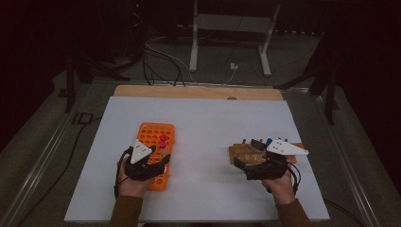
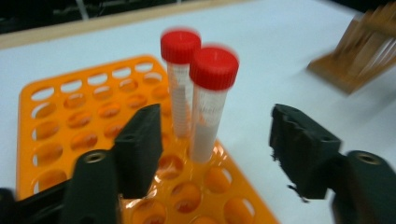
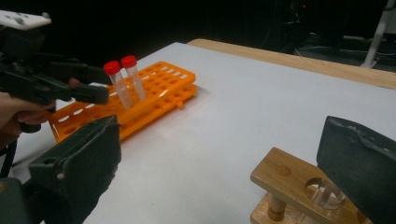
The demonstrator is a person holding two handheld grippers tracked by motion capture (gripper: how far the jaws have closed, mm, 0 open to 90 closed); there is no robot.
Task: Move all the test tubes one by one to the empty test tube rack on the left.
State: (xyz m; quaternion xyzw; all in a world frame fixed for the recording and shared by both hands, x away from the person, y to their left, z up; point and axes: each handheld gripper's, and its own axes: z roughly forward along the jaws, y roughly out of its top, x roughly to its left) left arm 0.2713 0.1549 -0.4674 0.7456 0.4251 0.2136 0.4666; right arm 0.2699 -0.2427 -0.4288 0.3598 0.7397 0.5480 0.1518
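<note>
- My left hand-held gripper (image 2: 215, 154) stands over the near end of the orange rack (image 2: 70, 121), jaws apart and gripping nothing.
- Two red-capped tubes (image 2: 205, 102) stand upright in neighbouring holes of that rack, touching or nearly so. The nearer tube sits between the left jaws; neither pad presses on it.
- Rack lies flat on the white desk (image 1: 208, 123), left of centre.
- My right hand-held gripper (image 3: 219, 163) has its jaws wide, nothing between the pads, at the wooden rack (image 3: 289, 179) on the desk's right side, well apart from the orange one.
- A clear tube (image 3: 327, 193) sits in a hole of the wooden rack, by the right jaw.
</note>
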